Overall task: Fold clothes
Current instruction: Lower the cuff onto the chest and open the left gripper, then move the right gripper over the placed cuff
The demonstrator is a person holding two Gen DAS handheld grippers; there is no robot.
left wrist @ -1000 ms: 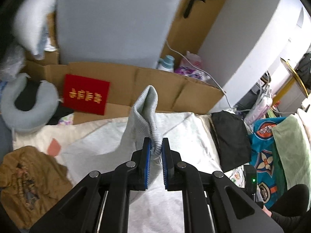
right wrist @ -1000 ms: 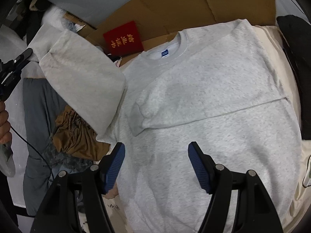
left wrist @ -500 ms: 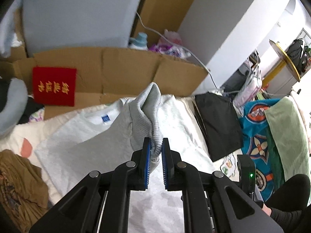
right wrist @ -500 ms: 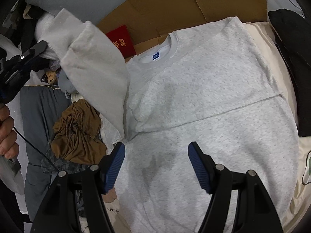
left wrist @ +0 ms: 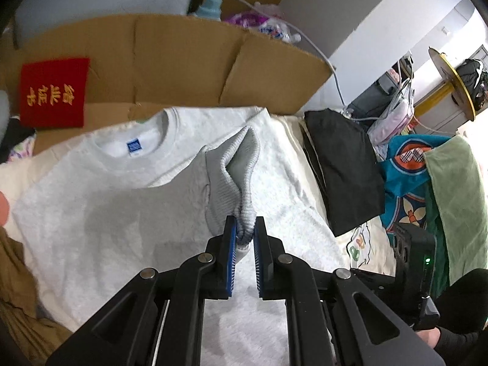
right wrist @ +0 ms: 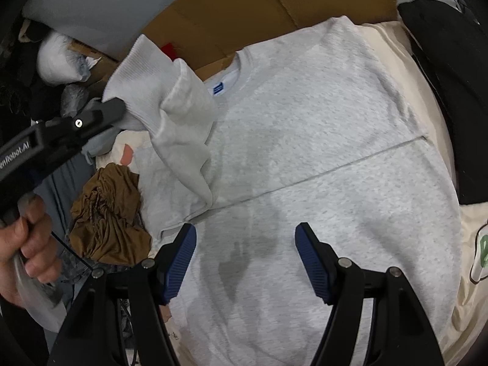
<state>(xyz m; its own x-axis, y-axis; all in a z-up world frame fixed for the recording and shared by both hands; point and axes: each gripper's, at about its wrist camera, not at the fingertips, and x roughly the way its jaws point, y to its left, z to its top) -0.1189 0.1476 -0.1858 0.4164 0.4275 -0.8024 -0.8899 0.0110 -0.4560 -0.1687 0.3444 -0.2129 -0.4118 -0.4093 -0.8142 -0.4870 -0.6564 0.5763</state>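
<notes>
1. We are clamping the left gripper (left wrist: 244, 228) on the ribbed cuff (left wrist: 236, 177) of the sweatshirt's sleeve; its blue pads (left wrist: 232, 244) are standing almost together, with only the bunched cuff fabric between them.
2. We are holding that cuff lifted over the chest of the grey sweatshirt (right wrist: 320, 152), just below and to one side of the collar with its blue label (left wrist: 133, 146).
3. In the right wrist view, the sleeve (right wrist: 183, 140) is hanging from the left gripper (right wrist: 117, 108) as a loose fold, draping down onto the sweatshirt's body near the collar.
4. We are gripping the handle of the left gripper with the left hand (right wrist: 27, 244), which is showing at the lower left edge of the right wrist view.
5. We are keeping the right gripper (right wrist: 245, 262) released: its jaws are standing wide apart, with nothing between the pads (right wrist: 180, 262).
6. The right gripper is hovering over the lower half of the sweatshirt; whether its fingertips are touching the fabric we cannot tell.
7. The sweatshirt is lying flat, front side up, on a cream sheet (right wrist: 396, 70), with its collar toward the far edge, where flattened cardboard (left wrist: 183, 61) is standing.
8. A crumpled brown garment (right wrist: 106, 213) is lying beside the sweatshirt's edge on the left side of the sheet.
9. A folded black garment (left wrist: 341, 167) is lying along the sheet's right edge, just beside the sweatshirt.
10. A red booklet (left wrist: 53, 93) with gold lettering is resting against the cardboard at the far left corner.
</notes>
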